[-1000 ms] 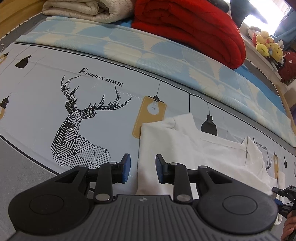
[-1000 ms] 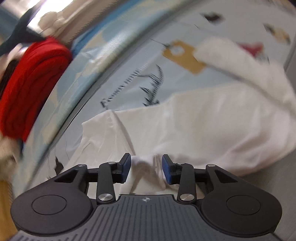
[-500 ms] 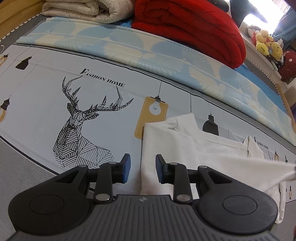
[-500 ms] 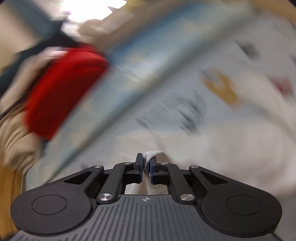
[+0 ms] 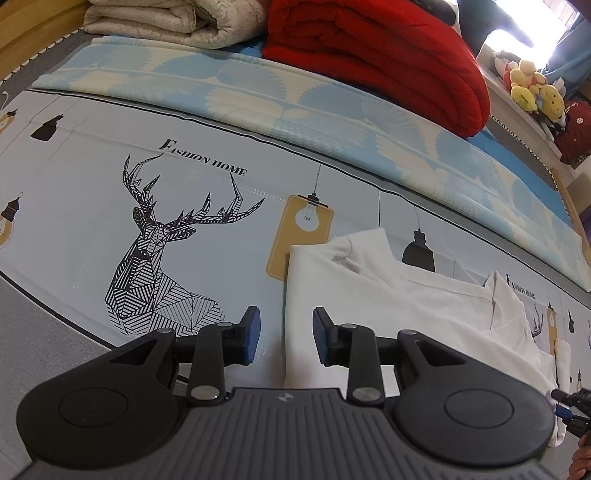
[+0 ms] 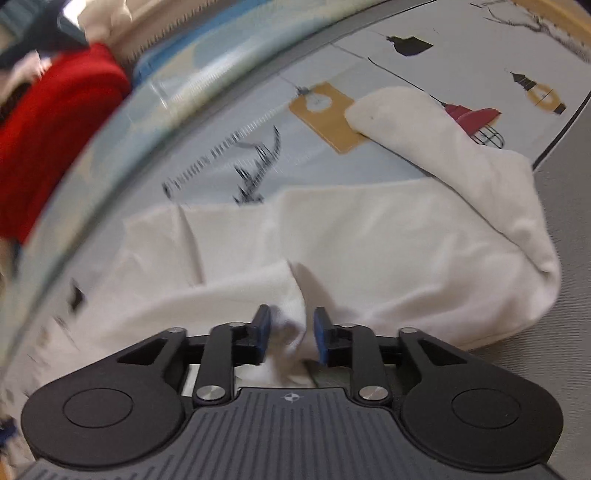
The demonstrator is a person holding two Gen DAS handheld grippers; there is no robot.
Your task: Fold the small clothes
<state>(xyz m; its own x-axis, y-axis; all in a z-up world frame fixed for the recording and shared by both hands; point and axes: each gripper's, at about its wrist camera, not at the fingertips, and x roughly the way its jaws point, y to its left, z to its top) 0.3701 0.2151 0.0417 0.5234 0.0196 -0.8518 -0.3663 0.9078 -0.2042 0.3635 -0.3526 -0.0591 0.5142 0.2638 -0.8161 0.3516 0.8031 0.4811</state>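
A small white garment [image 5: 388, 306] lies spread on the printed bed sheet [image 5: 92, 221]. My left gripper [image 5: 286, 339] hovers over the garment's left edge, which runs between the fingers untouched. Its jaws are opening a little. In the right wrist view the same garment [image 6: 388, 240] fills the middle, one sleeve folded over at the right. My right gripper [image 6: 291, 332] sits low on it, jaws opening, with a loose bunch of white cloth between the pads and not pinched. The right gripper's tip [image 5: 570, 404] shows at the left view's right edge.
A red blanket [image 5: 388, 62] and a beige quilt [image 5: 177, 18] are stacked at the far side on a blue patterned mat [image 5: 295, 107]. Plush toys [image 5: 532, 88] sit on a ledge at far right. A grey border [image 6: 569, 177] edges the sheet.
Half a second ago the right gripper was shut on a fold of the garment and pulling it; now its jaws stand apart and the cloth has slackened. The left gripper has stayed put.
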